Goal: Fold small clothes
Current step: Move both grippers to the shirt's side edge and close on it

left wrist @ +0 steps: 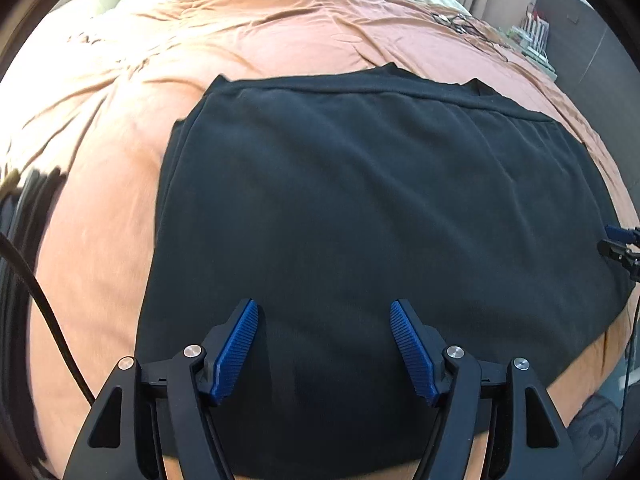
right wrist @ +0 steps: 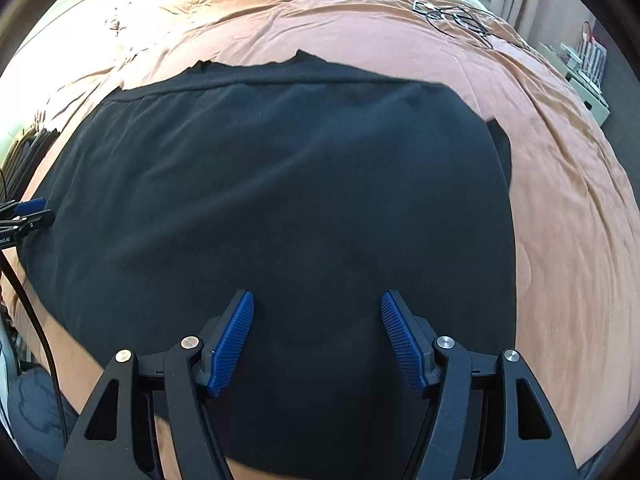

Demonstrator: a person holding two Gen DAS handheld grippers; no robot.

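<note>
A black garment [left wrist: 360, 208] lies spread flat, filling the centre of the left wrist view from its upper middle down to the bottom edge. Its cloth is plain, dark and matte, with soft shallow wrinkles running across it. Along the far edge a narrow band runs straight across the upper part of the frame, and 2 small peaks of cloth stick up past it, 1 at the upper middle and 1 toward the upper right. In the right wrist view the same garment [right wrist: 280, 200] fills the centre and left, and a small flap juts out at its right edge.
</note>
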